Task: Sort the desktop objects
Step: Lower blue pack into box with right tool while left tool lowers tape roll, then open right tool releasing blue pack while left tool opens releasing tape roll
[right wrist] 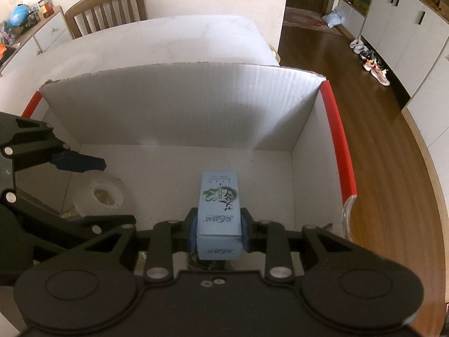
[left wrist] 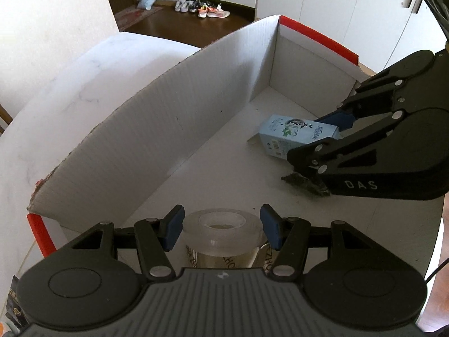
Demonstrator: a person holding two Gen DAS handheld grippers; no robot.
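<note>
**A:** ok so what's readable here? I can make out "DAS" in pale letters on the black body of the right gripper, seen from the left wrist view. Under the tape roll there's some printed lettering, "ZHO"-something, cut off by the gripper, so no idea what it spells.

**B:** yeah, and the light blue carton has Chinese characters in brush-style ink plus a green leaf graphic. Too small for me to read properly. There's also a barcode-looking patch on its end in the left view.

**A:** where's everything sitting?

**B:** both items are down inside the white cardboard box with the red edge strips. The right gripper pinches the carton, blue pads pressed flat on its two long sides. The left gripper is half spread, with a blue pad either side of the clear tape roll. Looks like contact, but I can't tell for sure if it's squeezing.

**A:** anything in the way?

**B:** a dark crumpled scrap lies on the box floor just below the right gripper's fingers. The box sits on a white table, wooden chair behind it, shoes lined up on the wood floor by the white cabinets.
</note>
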